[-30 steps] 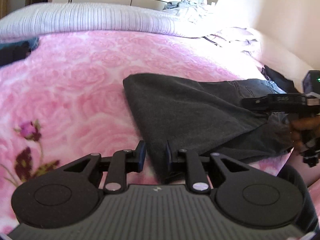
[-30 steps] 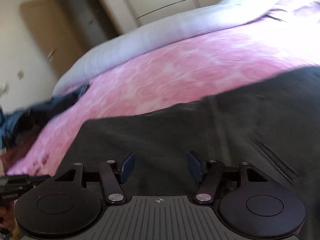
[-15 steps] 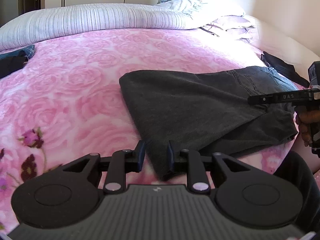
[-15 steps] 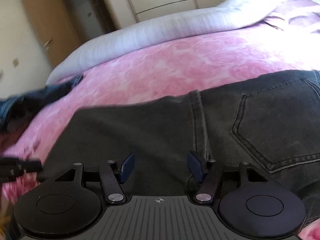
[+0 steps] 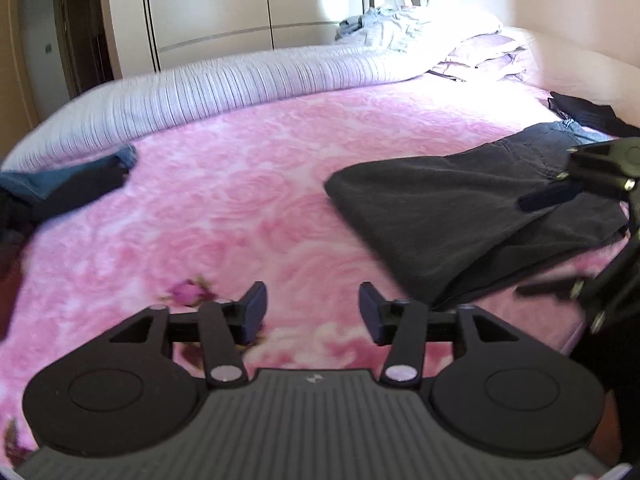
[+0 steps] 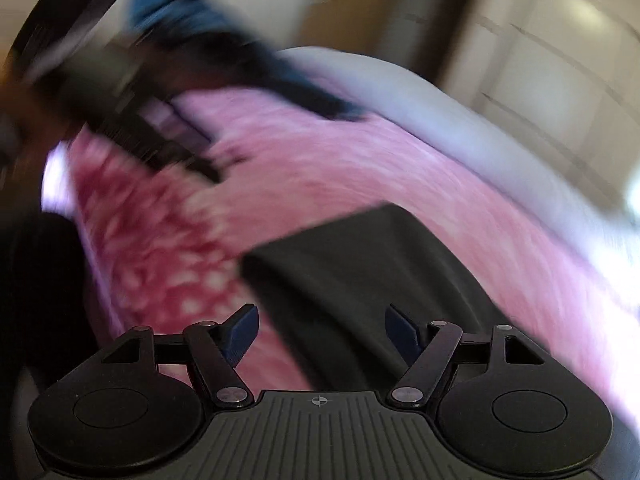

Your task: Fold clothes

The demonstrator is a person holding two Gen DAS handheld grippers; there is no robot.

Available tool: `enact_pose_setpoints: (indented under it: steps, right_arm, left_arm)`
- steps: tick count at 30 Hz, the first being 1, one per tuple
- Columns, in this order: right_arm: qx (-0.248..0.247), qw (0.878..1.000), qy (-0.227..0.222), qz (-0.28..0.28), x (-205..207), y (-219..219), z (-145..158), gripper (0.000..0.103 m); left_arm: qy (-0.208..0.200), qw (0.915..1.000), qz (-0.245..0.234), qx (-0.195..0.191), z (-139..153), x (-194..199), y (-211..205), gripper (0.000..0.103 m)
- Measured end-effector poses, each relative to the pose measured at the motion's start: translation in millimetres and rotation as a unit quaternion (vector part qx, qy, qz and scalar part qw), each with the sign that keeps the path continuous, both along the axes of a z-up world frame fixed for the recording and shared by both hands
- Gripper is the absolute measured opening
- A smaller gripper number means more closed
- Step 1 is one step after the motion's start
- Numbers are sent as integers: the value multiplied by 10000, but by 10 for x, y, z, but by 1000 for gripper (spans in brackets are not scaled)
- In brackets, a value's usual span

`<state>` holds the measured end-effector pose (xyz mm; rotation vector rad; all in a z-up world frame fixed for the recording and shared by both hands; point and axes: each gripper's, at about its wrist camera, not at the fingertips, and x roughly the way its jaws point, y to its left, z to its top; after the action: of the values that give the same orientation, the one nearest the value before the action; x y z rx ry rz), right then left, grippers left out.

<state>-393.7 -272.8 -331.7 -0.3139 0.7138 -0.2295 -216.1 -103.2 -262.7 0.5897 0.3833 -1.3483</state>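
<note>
Folded dark grey jeans (image 5: 460,216) lie on the pink rose bedspread (image 5: 240,208) at the right of the left wrist view. My left gripper (image 5: 312,312) is open and empty, over bare bedspread left of the jeans' near corner. My right gripper (image 6: 320,332) is open and empty, above the jeans' corner (image 6: 360,272); its view is blurred. The right gripper also shows at the right edge of the left wrist view (image 5: 560,240), over the jeans. The left gripper appears blurred at upper left of the right wrist view (image 6: 132,120).
A pile of blue and dark clothes (image 5: 60,188) lies at the bed's left edge. A striped white duvet roll (image 5: 240,84) runs along the far side, with pillows (image 5: 480,56) and a black garment (image 5: 584,112) at far right. Wardrobe doors (image 5: 240,12) stand behind.
My left gripper let go of the jeans' near corner, opened wide and moved left and back. My right gripper swung quickly to the left; it stays open.
</note>
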Motion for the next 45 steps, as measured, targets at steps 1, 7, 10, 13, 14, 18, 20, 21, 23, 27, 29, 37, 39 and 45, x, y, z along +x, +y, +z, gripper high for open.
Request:
enact_pose_setpoints:
  steps: [1, 7, 10, 13, 14, 18, 20, 21, 23, 27, 29, 37, 39, 45]
  right_arm:
    - [-316, 9993, 149, 154, 81, 101, -103, 73]
    - [-1876, 9772, 893, 444, 465, 311, -463, 73]
    - [-2411, 9622, 1188, 440, 504, 246, -548, 73]
    - [-2475, 9597, 1237, 489, 434, 131, -575, 55]
    - [-2373, 9623, 1231, 497, 420, 92, -566, 34]
    - [-2000, 9758, 828, 314, 327, 2, -377, 16]
    - [-1838, 9810, 588, 195, 274, -40, -265, 13]
    - [-1790, 9825, 495, 167, 245, -58, -212, 13]
    - [-1696, 9850, 311, 113, 187, -95, -105, 13]
    - [-1427, 9897, 72, 41, 84, -136, -30, 13]
    - [-1317, 9913, -17, -16, 26, -108, -39, 13]
    - [-1799, 9831, 344, -68, -49, 31, -343, 58]
    - [-1991, 9787, 500, -85, -46, 63, -440, 58]
    - [-1867, 9816, 391, 17, -58, 245, -394, 14]
  left_arm:
    - [-170, 9998, -114, -17, -10, 4, 20, 60]
    - [-1189, 9896, -794, -119, -73, 25, 139, 70]
    - [-1787, 9747, -1339, -103, -139, -5, 22, 77]
    - [-2528, 9442, -2110, -32, -260, -111, -219, 78]
    - [-2771, 9313, -2364, -7, -301, -148, -301, 79]
    - [-3997, 8515, -3391, 107, -557, -262, -610, 78]
    - [-4487, 8092, -3792, 105, -673, -286, -762, 78]
    - [-4622, 7952, -3924, 24, -702, -288, -843, 78]
    - [-4829, 7709, -4152, -110, -751, -301, -1003, 74]
    - [-5032, 7404, -4455, -90, -852, -340, -1332, 24]
    - [-4916, 7452, -4505, 79, -848, -335, -1437, 13]
    - [-4604, 7890, -4069, 35, -694, -361, -1279, 8]
    - [-4542, 7993, -3934, 46, -662, -358, -1157, 8]
    - [-4373, 8228, -3610, 384, -600, -257, -618, 7]
